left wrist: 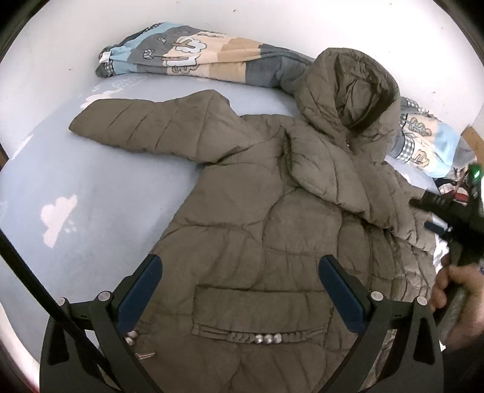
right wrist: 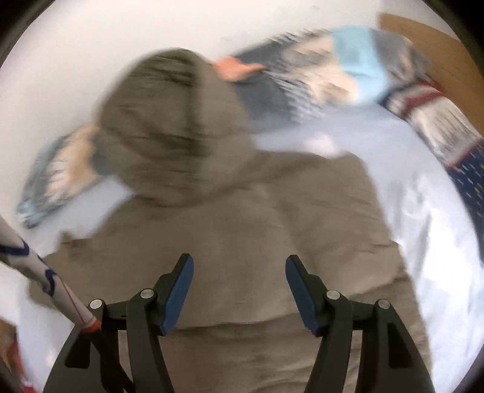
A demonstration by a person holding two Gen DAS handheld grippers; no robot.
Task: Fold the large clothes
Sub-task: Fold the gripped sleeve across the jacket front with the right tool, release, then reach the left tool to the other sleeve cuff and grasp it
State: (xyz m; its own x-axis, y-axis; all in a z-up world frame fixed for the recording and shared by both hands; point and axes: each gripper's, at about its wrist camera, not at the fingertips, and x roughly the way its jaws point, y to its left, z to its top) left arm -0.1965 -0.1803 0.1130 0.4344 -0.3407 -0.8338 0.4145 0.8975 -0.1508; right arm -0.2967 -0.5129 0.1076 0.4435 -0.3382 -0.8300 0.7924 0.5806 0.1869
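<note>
Left gripper [left wrist: 240, 279] and right gripper [right wrist: 239, 285] both gape empty over the quilted jacket [left wrist: 272, 217], spread flat on the bed [left wrist: 90, 181]. Puffy, soft, light (probably springs back); pinch a sleeve cuff [left wrist: 84, 124] or hem.

Both views are being lit softly and evenly, with only faint shadows being cast under the padded jacket [left wrist: 272, 211]. The pale wall [left wrist: 272, 24] is being washed out towards white. The left wrist view is being rendered sharply; the right wrist view is being smeared by motion blur. Edges are being bent and darkened by fisheye distortion.
</note>
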